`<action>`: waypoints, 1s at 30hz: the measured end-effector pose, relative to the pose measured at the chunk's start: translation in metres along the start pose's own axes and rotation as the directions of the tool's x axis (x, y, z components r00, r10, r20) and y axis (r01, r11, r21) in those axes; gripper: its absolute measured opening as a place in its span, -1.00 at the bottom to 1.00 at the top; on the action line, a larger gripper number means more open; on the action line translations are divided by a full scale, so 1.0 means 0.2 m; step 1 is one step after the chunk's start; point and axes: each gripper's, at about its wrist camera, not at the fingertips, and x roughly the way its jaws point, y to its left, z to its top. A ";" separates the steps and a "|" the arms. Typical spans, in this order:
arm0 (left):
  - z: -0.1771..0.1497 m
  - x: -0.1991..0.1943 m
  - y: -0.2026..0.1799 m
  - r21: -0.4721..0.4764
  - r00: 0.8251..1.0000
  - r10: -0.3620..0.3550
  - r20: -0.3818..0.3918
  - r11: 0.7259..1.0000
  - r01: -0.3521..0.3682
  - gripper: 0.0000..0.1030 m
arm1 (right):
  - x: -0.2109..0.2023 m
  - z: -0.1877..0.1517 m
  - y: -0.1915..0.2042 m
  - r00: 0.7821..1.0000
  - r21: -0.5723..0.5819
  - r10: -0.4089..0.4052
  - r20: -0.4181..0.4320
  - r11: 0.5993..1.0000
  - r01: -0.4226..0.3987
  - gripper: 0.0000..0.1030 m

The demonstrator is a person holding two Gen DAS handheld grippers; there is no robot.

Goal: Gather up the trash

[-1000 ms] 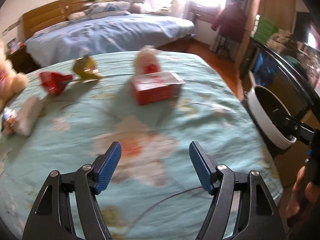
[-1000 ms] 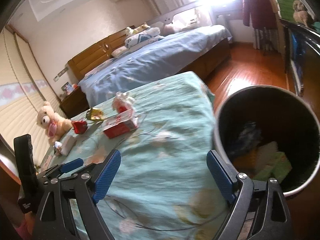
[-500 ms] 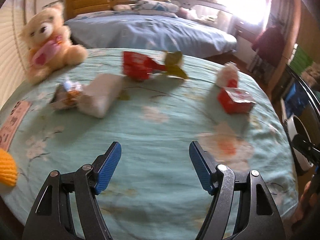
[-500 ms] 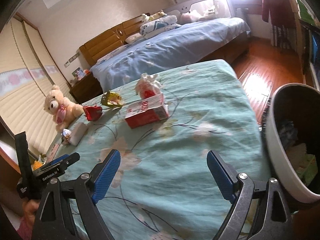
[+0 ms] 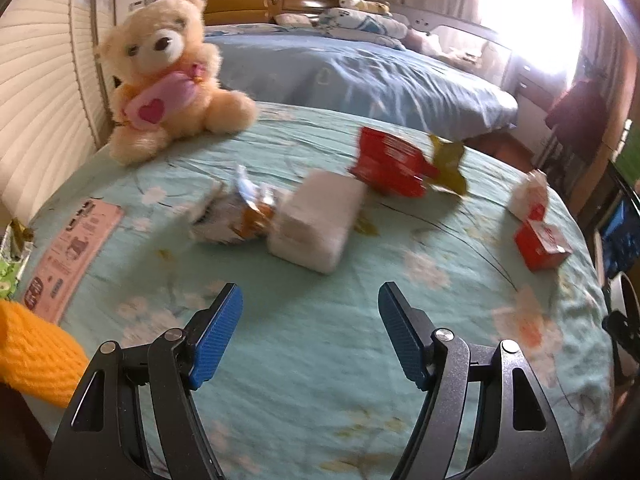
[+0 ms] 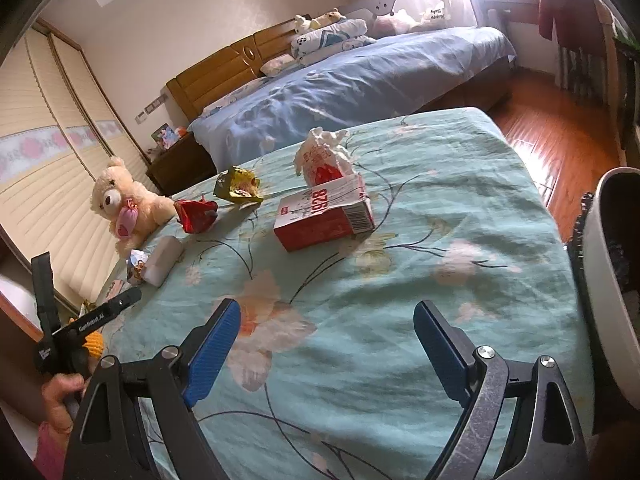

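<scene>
On the floral teal bedspread (image 5: 320, 360), a white soft tissue pack (image 5: 318, 226) is seen straight ahead of the left gripper (image 5: 310, 336), its jaws spread and empty, long axis slanting away rightward; the right gripper (image 6: 326, 350), also agape and empty, is farther off.

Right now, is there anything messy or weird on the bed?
Yes. Trash is scattered on the green bedspread: a torn-open red box, a crumpled tissue pack, red and yellow wrappers, and a silver wrapper beside a white packet. Nothing looks spilled.
</scene>
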 end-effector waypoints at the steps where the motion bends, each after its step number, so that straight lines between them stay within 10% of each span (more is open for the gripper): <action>1: 0.01 0.01 0.02 -0.008 1.000 0.006 0.001 1.000 -0.006 0.39 | 0.01 0.00 0.01 1.000 -0.002 0.005 -0.004 1.000 -0.005 0.74; 15: 0.20 0.23 0.20 -0.094 0.996 -0.088 -0.014 0.992 0.086 0.43 | 0.10 0.00 0.06 0.999 -0.010 0.009 -0.038 1.000 -0.009 0.74; 19: 0.20 0.27 0.12 -0.052 0.985 -0.168 -0.035 0.985 0.166 -0.35 | 0.11 0.01 0.05 0.999 -0.003 -0.001 -0.041 1.000 0.001 0.74; 25: 0.18 0.19 -0.01 0.031 0.986 -0.168 0.006 0.985 0.168 -0.58 | 0.12 0.02 0.06 0.999 -0.004 0.000 -0.044 1.000 0.000 0.74; 30: 0.17 0.07 -0.10 0.029 0.950 -0.312 -0.002 0.950 0.312 -0.75 | 0.12 0.02 0.10 0.999 -0.013 0.014 -0.039 1.000 -0.014 0.74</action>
